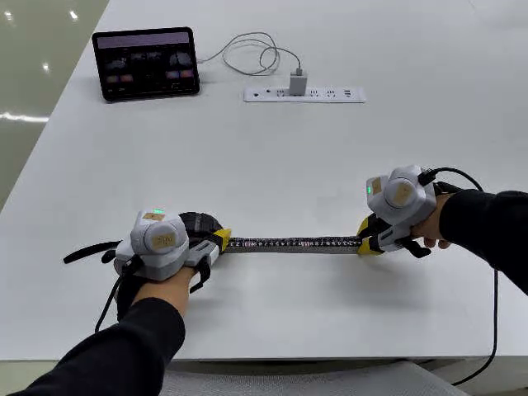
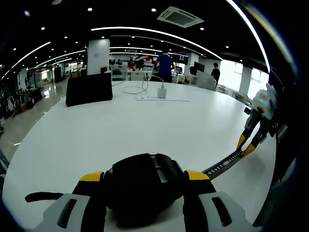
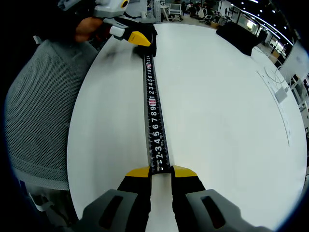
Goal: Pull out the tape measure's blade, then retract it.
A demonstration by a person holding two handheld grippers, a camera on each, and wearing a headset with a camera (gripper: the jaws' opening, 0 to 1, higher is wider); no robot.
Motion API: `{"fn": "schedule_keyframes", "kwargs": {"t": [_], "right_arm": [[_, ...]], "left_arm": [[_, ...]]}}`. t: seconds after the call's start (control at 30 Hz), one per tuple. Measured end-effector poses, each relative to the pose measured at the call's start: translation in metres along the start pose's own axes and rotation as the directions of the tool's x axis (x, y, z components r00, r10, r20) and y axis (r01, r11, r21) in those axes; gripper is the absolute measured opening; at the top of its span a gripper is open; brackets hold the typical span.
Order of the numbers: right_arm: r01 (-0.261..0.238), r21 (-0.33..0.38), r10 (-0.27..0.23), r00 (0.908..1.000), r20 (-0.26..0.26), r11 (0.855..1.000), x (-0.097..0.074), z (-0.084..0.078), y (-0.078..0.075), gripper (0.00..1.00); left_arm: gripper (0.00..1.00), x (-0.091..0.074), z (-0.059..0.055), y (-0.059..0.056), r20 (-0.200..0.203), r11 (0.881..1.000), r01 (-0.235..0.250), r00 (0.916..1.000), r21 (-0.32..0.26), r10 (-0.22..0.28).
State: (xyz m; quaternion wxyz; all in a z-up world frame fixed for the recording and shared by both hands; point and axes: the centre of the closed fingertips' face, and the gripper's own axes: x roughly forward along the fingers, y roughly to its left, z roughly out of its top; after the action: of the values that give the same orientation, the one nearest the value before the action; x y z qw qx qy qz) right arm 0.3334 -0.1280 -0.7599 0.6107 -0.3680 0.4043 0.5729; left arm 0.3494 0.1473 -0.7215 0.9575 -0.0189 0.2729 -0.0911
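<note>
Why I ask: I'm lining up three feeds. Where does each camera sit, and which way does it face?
Head view: on the person's head, looking forward and down at the table; both sleeved arms show, holding the left gripper and right gripper.
Left gripper view: on the left gripper, looking across the table toward the tablet; its jaws clamp the tape measure case.
Right gripper view: on the right gripper, looking back along the blade at the left gripper; its jaws pinch the blade's end.
Shared: all three show the blade.
</note>
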Motion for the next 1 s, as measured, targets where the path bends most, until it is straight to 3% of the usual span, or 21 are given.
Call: {"fn": "schedule_keyframes", "kwargs": {"t": [0.2,0.27,1.0], "right_arm": [[0.014,-0.017,-0.014,0.9999,0.010,1.000,0.000,0.002,0.001,0.11],[0.018,0.012,-0.018,0.9996,0.022,1.000,0.000,0.003,0.001,0.11],[0.016,0.039,-0.018,0.9988,0.046,0.999,0.002,0.017,0.003,0.11]], "left_arm": [[0.60,-0.001,0.000,0.000,-0.003,1.000,0.004,1.0000,-0.003,-0.004],[0.60,-0.001,0.000,0.000,-0.003,1.000,0.005,1.0000,-0.002,-0.005],[0.60,-0.001,-0.001,-0.001,-0.005,1.000,0.010,0.9999,-0.008,-0.010]]}}
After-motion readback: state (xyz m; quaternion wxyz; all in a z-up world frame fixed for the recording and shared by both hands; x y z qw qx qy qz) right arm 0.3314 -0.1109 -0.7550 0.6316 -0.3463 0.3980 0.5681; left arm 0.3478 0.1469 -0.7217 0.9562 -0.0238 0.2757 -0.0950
